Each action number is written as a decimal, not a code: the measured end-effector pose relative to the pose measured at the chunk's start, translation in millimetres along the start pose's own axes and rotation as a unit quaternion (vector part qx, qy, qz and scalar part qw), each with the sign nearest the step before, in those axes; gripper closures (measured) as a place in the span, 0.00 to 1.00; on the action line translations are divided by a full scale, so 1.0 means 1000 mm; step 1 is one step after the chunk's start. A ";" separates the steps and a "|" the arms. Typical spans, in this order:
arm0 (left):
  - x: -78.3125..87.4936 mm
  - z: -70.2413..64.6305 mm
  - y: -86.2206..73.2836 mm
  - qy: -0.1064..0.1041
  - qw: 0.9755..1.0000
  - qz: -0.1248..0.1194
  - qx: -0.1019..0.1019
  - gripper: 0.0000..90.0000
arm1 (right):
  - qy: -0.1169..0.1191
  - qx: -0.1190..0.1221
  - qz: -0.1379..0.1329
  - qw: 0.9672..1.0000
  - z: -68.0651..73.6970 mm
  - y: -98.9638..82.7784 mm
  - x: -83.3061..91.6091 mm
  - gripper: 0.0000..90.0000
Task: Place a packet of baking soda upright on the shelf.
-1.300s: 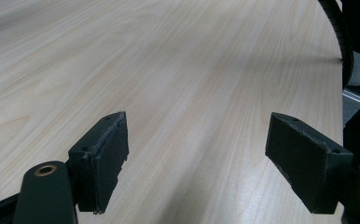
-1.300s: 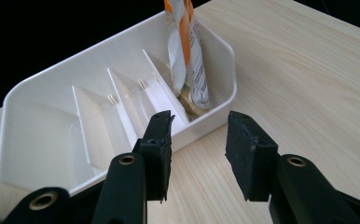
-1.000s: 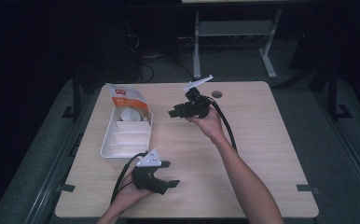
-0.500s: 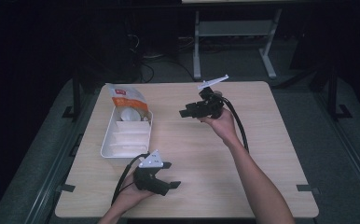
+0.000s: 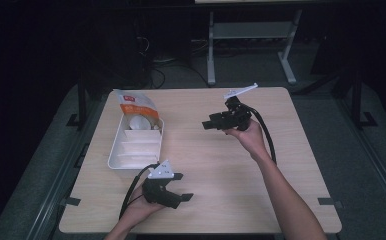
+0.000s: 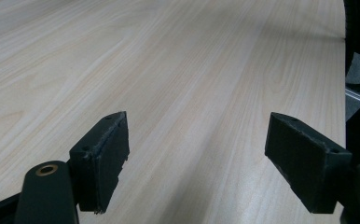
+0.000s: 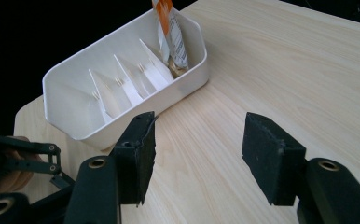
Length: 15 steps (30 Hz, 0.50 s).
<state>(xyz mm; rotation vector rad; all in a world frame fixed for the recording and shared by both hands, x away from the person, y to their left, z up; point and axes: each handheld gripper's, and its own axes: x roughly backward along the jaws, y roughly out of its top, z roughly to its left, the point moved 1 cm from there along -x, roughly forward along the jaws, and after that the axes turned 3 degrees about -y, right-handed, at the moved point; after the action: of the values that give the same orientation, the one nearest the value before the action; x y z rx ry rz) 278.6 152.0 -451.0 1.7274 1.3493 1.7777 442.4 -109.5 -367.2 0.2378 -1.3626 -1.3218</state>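
Well apart from the white tray [image 5: 116, 157] and its orange pouch [image 5: 133, 103] at the desk's [image 5: 281, 165] left, the right gripper [image 5: 207, 123] holds its fingers [image 7: 138, 154] spread, just opening, nothing between; the left gripper's [image 5: 181, 187] fingers [image 6: 106, 156] gape empty.

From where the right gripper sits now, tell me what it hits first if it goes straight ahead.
Probably the white divided tray: the right gripper, fingers open and empty, points at its near long wall across bare table. Depth is hard to judge, and it may touch the tabletop first.
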 end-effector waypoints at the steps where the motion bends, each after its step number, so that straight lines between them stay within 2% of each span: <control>1: 0.000 0.000 0.000 0.000 1.000 0.000 0.000 0.24 | 0.002 -0.003 0.000 1.000 -0.001 -0.003 0.003 0.47; 11: 0.001 0.002 0.000 0.004 1.000 -0.002 0.002 0.24 | -0.004 -0.012 -0.003 1.000 -0.006 -0.019 0.018 0.46; 15: 0.001 0.002 0.000 0.004 1.000 -0.003 0.002 0.24 | 0.000 -0.023 0.000 1.000 -0.010 -0.026 0.025 0.46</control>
<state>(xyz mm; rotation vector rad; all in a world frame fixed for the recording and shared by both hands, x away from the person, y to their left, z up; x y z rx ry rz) 279.9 153.9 -450.4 1.7194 1.3609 1.7820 427.9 -143.2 -376.2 0.2066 -1.3319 -1.3510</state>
